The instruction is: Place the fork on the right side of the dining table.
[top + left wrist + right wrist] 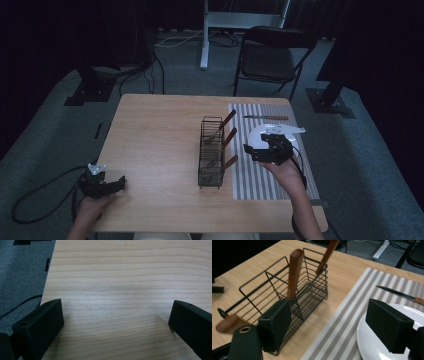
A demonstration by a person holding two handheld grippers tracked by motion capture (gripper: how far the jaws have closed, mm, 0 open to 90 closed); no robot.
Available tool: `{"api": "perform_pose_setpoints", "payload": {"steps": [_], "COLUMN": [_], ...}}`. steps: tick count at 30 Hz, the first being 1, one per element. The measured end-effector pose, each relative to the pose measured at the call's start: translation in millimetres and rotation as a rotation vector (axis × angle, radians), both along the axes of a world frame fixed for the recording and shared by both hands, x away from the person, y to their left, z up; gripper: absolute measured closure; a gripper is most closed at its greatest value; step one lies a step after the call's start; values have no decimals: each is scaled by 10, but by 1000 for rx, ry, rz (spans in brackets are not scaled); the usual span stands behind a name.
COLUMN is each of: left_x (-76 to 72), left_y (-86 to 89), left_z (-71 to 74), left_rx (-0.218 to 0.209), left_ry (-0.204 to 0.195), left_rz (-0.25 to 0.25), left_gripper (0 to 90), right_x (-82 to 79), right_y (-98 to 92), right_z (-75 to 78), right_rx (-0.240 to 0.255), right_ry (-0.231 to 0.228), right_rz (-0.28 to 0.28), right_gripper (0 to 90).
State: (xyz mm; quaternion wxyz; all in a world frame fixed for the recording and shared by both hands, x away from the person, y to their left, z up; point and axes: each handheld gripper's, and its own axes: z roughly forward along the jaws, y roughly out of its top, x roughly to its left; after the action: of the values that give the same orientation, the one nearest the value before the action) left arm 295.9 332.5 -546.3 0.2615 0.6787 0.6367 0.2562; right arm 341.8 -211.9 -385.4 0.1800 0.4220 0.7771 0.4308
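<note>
Right gripper [257,150] jaws wide, empty — beside wire rack [211,151].

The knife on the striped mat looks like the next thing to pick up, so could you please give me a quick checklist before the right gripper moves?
1. Right gripper jaws open with nothing between them: ok.
2. Knife lying flat on the striped mat, apart from the plate: ok.
3. Wire rack upright, holding three wooden-handled utensils: ok.
4. Free compartment left in the rack: cannot tell.
5. Left gripper open, resting at the table's near left corner, away from the rack: ok.
</note>
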Motion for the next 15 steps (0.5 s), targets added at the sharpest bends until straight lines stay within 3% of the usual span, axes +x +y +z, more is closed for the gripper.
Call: {"api": "perform_pose_setpoints", "payload": {"steps": [15], "left_x": [0], "left_y": [0], "left_z": [1], "left_rx": [-1], "left_ry": [1], "left_rz": [0], "left_gripper": [2], "right_x": [126], "right_y": [284], "right_z": [54], "right_rx": [19], "right_ry": [-1], "right_rz": [32], "right_gripper": [206]}}
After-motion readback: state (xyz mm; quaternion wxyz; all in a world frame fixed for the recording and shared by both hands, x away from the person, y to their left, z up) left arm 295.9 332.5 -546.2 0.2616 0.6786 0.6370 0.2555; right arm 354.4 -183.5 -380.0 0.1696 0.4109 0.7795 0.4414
